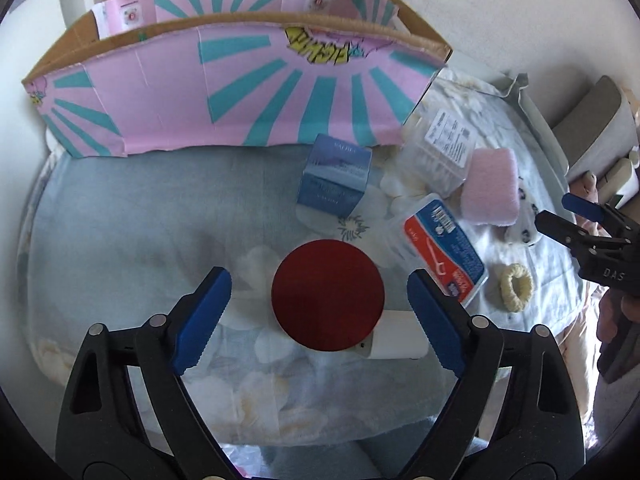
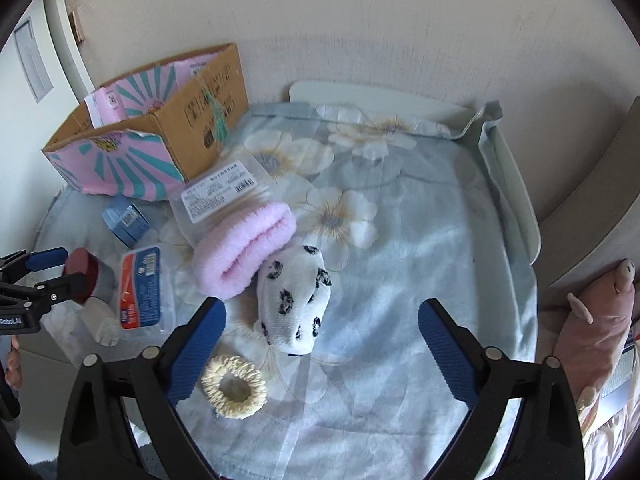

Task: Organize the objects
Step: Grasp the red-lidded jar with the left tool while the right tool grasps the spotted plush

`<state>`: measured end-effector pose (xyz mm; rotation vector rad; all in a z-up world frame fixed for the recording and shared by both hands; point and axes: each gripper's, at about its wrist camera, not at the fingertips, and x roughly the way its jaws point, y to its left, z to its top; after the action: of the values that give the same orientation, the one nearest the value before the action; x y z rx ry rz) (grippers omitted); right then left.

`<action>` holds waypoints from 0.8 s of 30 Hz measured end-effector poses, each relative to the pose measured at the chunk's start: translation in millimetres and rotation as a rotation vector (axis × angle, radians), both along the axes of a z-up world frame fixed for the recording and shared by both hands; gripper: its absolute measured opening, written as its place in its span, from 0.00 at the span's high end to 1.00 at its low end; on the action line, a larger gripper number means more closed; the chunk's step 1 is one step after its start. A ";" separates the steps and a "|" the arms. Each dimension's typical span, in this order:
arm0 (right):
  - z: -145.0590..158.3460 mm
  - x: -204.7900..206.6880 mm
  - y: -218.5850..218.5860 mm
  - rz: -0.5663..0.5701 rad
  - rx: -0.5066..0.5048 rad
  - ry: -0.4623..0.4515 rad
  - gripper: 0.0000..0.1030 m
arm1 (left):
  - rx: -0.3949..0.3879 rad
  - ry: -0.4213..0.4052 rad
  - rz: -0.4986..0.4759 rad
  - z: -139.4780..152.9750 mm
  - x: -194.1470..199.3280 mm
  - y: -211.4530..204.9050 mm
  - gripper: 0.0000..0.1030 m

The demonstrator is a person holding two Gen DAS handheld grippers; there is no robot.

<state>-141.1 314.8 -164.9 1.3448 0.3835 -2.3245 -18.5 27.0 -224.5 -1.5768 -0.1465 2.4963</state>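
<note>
On the floral bedsheet (image 2: 400,280) the left gripper (image 1: 320,320) hangs with its jaws apart around a red-capped jar (image 1: 328,294) — neither pad touching it. The right gripper (image 2: 324,352), jaws also spread and empty, hovers by the spotted sock (image 2: 294,300), a cream scrunchie (image 2: 234,386) at seven o'clock — the cardboard box (image 2: 160,136) stands at eleven.

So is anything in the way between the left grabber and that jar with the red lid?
Nothing visible. The left gripper is open with a finger on either side of the red-lidded jar, neither touching it. A white tube lies against the jar beside the right-hand finger and could get nudged.
</note>
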 end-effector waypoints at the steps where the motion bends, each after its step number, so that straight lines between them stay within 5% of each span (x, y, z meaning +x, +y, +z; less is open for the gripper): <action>1: -4.1 -1.3 -0.7 0.004 0.003 -0.003 0.13 | -0.002 0.001 0.000 -2.4 -0.4 1.4 0.20; 9: -28.0 -9.8 -7.8 0.023 0.026 -0.039 0.27 | -0.015 -0.002 0.015 -18.2 -3.8 1.0 0.32; 24: -39.2 -18.2 -25.1 0.039 0.059 -0.033 0.32 | -0.065 0.060 -0.013 -17.1 1.9 -10.6 0.40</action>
<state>-159.4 289.7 -204.1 1.3892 0.4673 -2.2720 -16.6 16.4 -241.6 -1.5195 -0.0463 2.5597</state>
